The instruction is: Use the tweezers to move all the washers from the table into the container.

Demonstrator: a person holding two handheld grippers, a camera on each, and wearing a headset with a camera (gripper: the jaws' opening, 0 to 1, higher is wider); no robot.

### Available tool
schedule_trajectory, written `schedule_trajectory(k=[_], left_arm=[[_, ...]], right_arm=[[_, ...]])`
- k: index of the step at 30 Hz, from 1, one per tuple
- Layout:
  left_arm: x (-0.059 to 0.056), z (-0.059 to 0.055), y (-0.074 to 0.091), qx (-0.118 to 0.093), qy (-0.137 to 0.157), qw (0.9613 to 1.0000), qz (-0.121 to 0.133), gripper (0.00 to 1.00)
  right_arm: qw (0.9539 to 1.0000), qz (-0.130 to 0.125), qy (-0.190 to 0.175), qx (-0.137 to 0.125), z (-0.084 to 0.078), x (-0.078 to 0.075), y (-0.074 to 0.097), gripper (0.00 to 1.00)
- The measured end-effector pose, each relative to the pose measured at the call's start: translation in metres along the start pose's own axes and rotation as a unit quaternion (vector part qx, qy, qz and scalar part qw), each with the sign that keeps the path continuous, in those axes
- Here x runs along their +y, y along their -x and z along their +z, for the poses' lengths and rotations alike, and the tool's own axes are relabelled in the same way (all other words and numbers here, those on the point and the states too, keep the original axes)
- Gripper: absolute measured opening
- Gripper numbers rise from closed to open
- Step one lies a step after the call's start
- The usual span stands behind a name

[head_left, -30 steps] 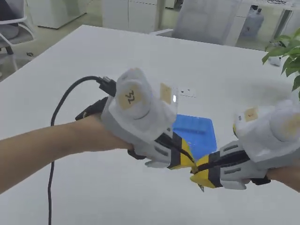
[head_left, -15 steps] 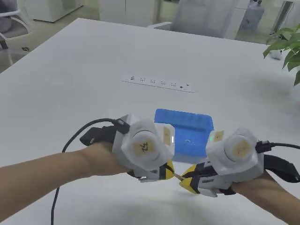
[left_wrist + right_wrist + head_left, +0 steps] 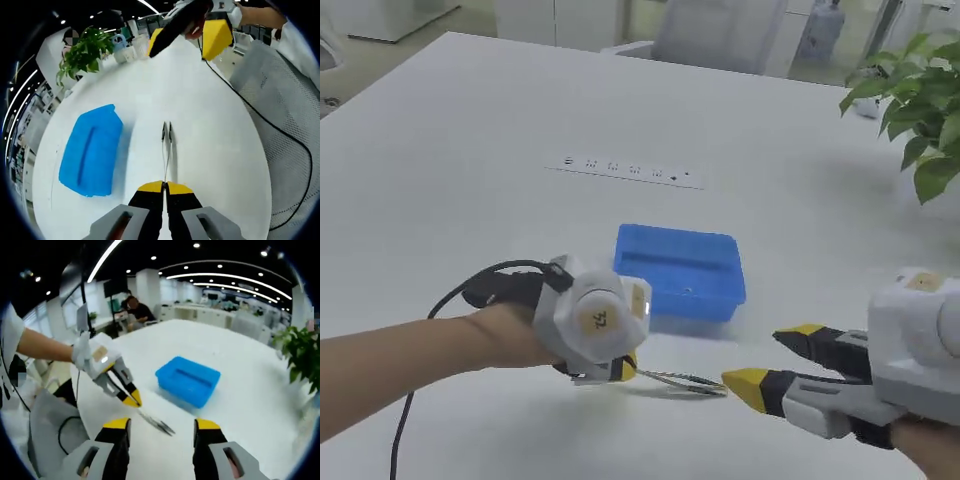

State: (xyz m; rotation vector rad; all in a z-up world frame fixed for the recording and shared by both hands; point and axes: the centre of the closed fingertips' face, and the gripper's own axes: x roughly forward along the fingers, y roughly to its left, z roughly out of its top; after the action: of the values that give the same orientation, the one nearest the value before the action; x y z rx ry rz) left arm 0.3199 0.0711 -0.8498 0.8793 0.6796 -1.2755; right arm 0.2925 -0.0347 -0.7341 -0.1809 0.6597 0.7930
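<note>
1. The left hand-held gripper [image 3: 623, 368] has its yellow-tipped jaws pressed together on the rear end of the slim metal tweezers [image 3: 682, 380].
2. In the head view the tweezers run from those jaws toward 3 o'clock, low over the white counter [image 3: 470, 150]. In the left gripper view their two prongs lie almost together and point straight ahead at 12 o'clock. Whether the points touch the counter cannot be told.
3. The right hand-held gripper [image 3: 775, 358] stands wide open and holds nothing. It sits at 3 o'clock of the tweezer points, near them. In its own view the points lie between its two spread jaws, and no contact is seen.
4. The blue rectangular plastic container [image 3: 680, 262] stands open side up on the counter, at 12 o'clock of the tweezers and apart from both grippers. Its contents are too small to tell.
5. A white power strip [image 3: 625, 168] lies at 11 o'clock beyond the container.
6. A green leafy plant [image 3: 910, 100] stands at 2 o'clock, at the counter's far edge.
7. A black cable [image 3: 430, 320] trails from the left gripper toward 8 o'clock.
</note>
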Motion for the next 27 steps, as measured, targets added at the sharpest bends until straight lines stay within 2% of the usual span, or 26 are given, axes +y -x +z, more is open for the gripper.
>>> schedule_trajectory(k=[3, 5, 6, 9, 13, 15, 16, 17, 19, 22, 24, 26, 27], left_arm=[[0.001, -0.009, -0.007, 0.016, 0.011, 0.9998, 0.0, 0.0], [0.001, -0.011, -0.009, 0.02, 0.01, 0.9997, 0.004, 0.0], [0.001, -0.011, -0.009, 0.021, 0.009, 0.9997, 0.004, 0.0], [0.001, -0.01, -0.011, 0.023, 0.013, 0.9996, 0.007, 0.0], [0.001, -0.008, -0.014, 0.02, 0.006, 0.9998, 0.005, 0.0], [0.001, -0.007, -0.013, 0.02, 0.014, 0.9997, 0.004, 0.0], [0.005, -0.009, -0.011, 0.022, 0.04, 0.9987, 0.022, 0.01], [0.004, -0.01, -0.011, 0.025, 0.035, 0.999, 0.014, 0.03], [0.012, -0.015, -0.007, 0.034, 0.062, 0.9966, 0.041, 0.13], [0.017, -0.019, 0.006, 0.021, 0.12, 0.9899, 0.072, 0.25], [0.018, -0.02, 0.017, 0.006, 0.155, 0.9834, 0.094, 0.3], [0.021, -0.024, 0.029, 0.009, 0.176, 0.9766, 0.123, 0.38], [0.02, -0.025, 0.037, 0.006, 0.199, 0.9708, 0.134, 0.44]], right_arm=[[0.9979, -0.034, -0.042, -0.035, 0.003, -0.008, 0.021, 0.55], [0.9934, -0.063, -0.068, -0.069, 0.006, -0.016, 0.034, 0.56], [0.9911, -0.067, -0.08, -0.082, 0.006, -0.017, 0.04, 0.56], [0.9885, -0.077, -0.098, -0.085, 0.0, -0.017, 0.047, 0.59], [0.9876, -0.087, -0.103, -0.08, -0.007, -0.014, 0.055, 0.59], [0.987, -0.088, -0.106, -0.083, -0.006, -0.013, 0.059, 0.6], [0.9862, -0.091, -0.108, -0.087, -0.005, -0.013, 0.062, 0.6], [0.9855, -0.093, -0.109, -0.09, -0.004, -0.013, 0.064, 0.61], [0.9847, -0.097, -0.11, -0.093, -0.002, -0.014, 0.067, 0.64], [0.9836, -0.105, -0.109, -0.098, -0.002, -0.016, 0.069, 0.66], [0.9837, -0.106, -0.111, -0.094, -0.004, -0.016, 0.069, 0.68], [0.9827, -0.112, -0.11, -0.099, -0.006, -0.017, 0.07, 0.71], [0.9819, -0.113, -0.113, -0.102, -0.006, -0.02, 0.071, 0.71]])
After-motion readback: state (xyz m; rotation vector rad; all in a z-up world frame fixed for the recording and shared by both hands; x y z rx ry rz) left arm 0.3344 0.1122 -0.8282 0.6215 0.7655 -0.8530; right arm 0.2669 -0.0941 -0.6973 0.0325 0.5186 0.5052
